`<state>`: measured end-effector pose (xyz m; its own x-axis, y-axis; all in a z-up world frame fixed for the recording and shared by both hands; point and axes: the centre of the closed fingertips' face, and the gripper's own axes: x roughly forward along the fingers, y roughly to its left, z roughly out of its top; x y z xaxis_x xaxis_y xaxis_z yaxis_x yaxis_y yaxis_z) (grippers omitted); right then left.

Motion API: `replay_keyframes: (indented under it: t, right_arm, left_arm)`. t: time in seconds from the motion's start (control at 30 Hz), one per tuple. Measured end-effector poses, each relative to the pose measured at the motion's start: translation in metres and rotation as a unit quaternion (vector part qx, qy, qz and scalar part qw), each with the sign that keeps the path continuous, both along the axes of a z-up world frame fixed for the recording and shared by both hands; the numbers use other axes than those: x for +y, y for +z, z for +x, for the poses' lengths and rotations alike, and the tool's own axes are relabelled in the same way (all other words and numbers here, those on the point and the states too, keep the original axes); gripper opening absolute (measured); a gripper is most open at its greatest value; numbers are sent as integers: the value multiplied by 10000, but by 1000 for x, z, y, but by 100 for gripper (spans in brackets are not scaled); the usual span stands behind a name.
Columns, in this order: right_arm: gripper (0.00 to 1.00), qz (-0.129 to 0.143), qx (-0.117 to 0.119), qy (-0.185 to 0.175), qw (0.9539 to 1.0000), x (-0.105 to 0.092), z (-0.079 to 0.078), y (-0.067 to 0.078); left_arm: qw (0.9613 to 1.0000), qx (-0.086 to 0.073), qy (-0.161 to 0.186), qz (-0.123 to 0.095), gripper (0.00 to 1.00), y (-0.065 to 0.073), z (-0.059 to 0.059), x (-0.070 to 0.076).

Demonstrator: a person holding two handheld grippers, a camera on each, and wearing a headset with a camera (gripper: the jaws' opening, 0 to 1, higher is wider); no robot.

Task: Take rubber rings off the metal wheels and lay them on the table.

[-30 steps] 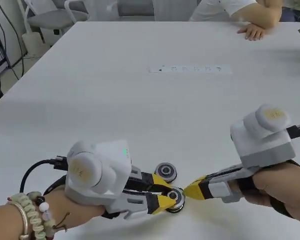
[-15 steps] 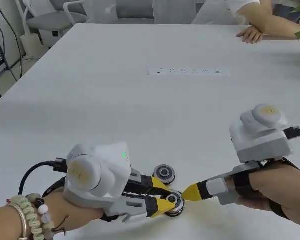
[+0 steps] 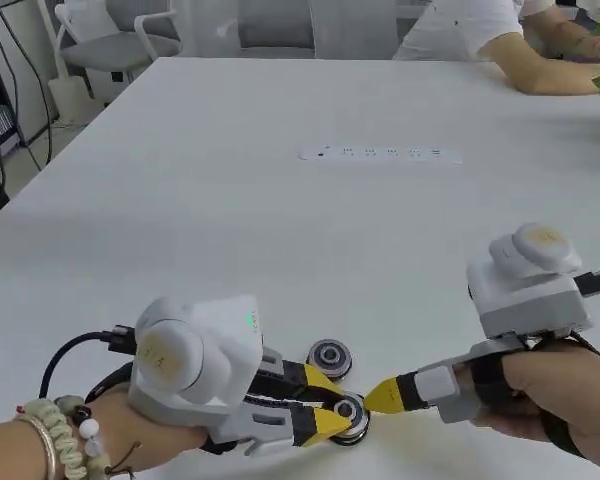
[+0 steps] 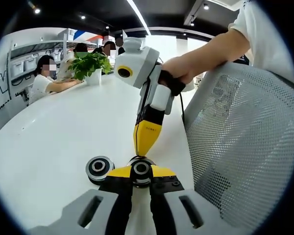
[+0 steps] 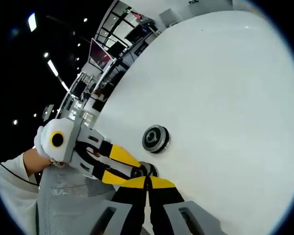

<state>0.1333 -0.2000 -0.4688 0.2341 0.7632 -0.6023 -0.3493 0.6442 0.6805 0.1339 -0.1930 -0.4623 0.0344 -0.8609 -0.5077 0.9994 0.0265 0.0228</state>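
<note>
Looking across the white desk [image 3: 280, 230], I have both task wheels close to its near edge, well short of the power strip [image 3: 380, 154] that lies toward the far edge. The left gripper [image 3: 338, 405] is clenched on the nearer metal wheel [image 3: 352, 408], one yellow jaw on each side of it, pinning it just above the desk. The right gripper [image 3: 375, 398] comes in from the opposite side with its jaws pressed together into a single point, tip at that wheel's rim; I cannot tell whether any rubber is caught between them. The second wheel [image 3: 329, 355] lies flat and untouched just beyond the held one, toward the far edge. I judge the wheels to be dense, rigid and smooth, so they would skate on this slick top unless clamped across the metal faces as the left one is. The rubber ring [image 4: 90, 169], the dark band around each rim, should be light, soft and stretchy, seated snugly; I would hook a narrow tip under its outer lip and peel sideways, expecting it to snap back if the hold slips.
</note>
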Motion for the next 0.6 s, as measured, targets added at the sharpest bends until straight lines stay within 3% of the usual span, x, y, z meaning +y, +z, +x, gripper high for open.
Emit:
replay_keyframes:
  t: [0.6]
  right_arm:
    - [0,-137,-232,180,9995,4,0,4]
  left_arm:
    - [10000,-8,3,4,7,-1,0,0]
